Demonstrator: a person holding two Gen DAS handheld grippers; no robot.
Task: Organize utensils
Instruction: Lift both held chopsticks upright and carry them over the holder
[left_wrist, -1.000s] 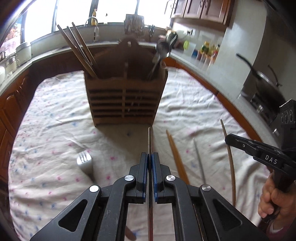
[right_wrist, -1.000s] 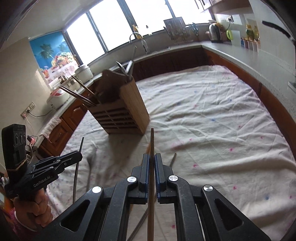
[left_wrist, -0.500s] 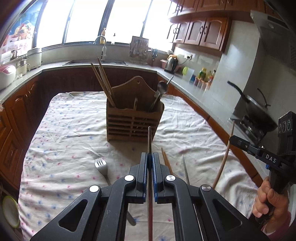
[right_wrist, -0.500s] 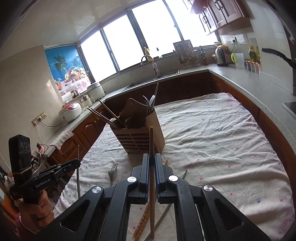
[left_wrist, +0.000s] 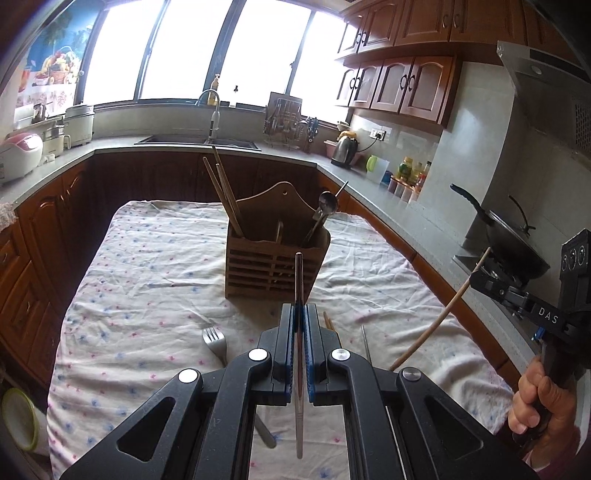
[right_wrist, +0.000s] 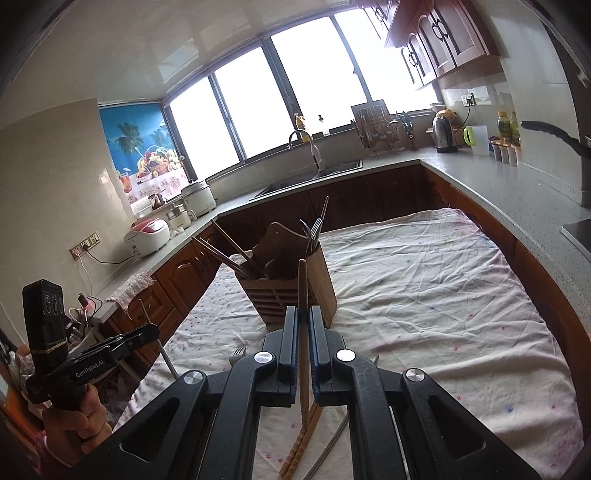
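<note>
My left gripper (left_wrist: 300, 311) is shut on a thin metal chopstick (left_wrist: 299, 273), held above the cloth and pointing at the wooden utensil holder (left_wrist: 271, 266). My right gripper (right_wrist: 303, 313) is shut on a wooden chopstick (right_wrist: 302, 284), also aimed at the holder (right_wrist: 295, 295). The holder has wooden chopsticks in its left slot and a spoon (left_wrist: 327, 205) and forks in its right slot. A fork (left_wrist: 215, 341), a pair of wooden chopsticks (right_wrist: 300, 441) and a metal chopstick (left_wrist: 365, 341) lie on the cloth below the grippers.
A flowered white cloth (left_wrist: 147, 295) covers the table, with brown cabinets and grey counters around it. A wok (left_wrist: 517, 243) sits on the stove at right, rice cookers (right_wrist: 149, 234) at left, a sink and kettle at the back. A hand (left_wrist: 543, 402) grips the right handle.
Both grippers have risen and drawn back from the holder, each still shut on its chopstick. The holder now looks smaller and farther away, and more of the kitchen shows.
</note>
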